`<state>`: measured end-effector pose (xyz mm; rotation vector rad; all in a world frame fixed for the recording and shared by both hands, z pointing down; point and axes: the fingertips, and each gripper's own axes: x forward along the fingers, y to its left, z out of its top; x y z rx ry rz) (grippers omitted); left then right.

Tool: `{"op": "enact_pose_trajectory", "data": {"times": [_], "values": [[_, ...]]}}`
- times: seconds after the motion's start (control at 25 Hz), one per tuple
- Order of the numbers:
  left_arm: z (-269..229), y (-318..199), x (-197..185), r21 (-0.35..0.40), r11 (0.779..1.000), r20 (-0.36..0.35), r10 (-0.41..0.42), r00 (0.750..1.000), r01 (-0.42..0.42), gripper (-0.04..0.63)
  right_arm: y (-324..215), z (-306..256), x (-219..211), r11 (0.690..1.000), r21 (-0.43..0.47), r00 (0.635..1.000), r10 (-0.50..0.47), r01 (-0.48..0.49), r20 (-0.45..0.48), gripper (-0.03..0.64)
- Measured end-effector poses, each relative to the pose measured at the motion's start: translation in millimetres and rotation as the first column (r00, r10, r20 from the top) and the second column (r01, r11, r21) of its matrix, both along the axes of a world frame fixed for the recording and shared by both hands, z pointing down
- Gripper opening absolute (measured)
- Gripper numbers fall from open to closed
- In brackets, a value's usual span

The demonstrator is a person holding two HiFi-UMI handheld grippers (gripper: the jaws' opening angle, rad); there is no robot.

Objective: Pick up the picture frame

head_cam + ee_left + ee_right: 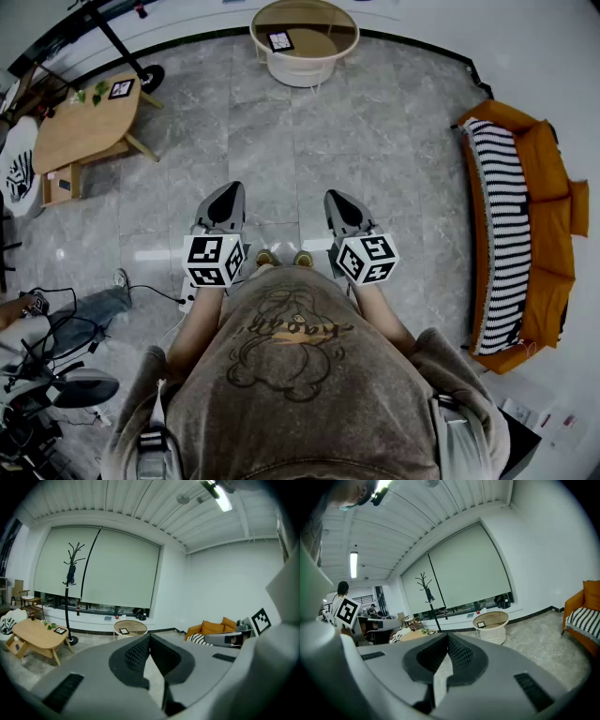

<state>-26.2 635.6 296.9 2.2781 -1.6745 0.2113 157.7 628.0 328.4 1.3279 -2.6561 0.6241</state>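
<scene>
- Two picture frames are lying well ahead of both hand-held grippers, inviting a wrong pick.
- Both are pinching closed, empty; arriving unopened, they are risking shoving a frame.

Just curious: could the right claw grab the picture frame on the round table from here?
Probably not yet: the right claw is shut, and the picture frame lies far across the floor. Nothing blocks the walk.

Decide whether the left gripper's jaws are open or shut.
Shut: on the left gripper the dark pads meet at their tips, nothing between them.
</scene>
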Motion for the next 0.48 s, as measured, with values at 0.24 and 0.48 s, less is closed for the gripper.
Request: {"op": "enact_pose_trajectory", "data": {"times": [0.24, 0.48], "values": [[4.5, -3.3, -13.4, -0.011, 1.000, -0.004, 0.011, 1.000, -0.011, 0.018, 1.2, -1.9, -17.9, 1.000, 0.016, 0.999, 0.002, -0.003, 0.038, 0.020], [8.0, -9.6, -30.8, -0.019, 0.999, -0.018, 0.043, 0.999, -0.043, 0.018, -2.9, -6.2, -33.2, 0.999, 0.016, 0.996, 0.044, -0.045, 0.073, 0.020]]}}
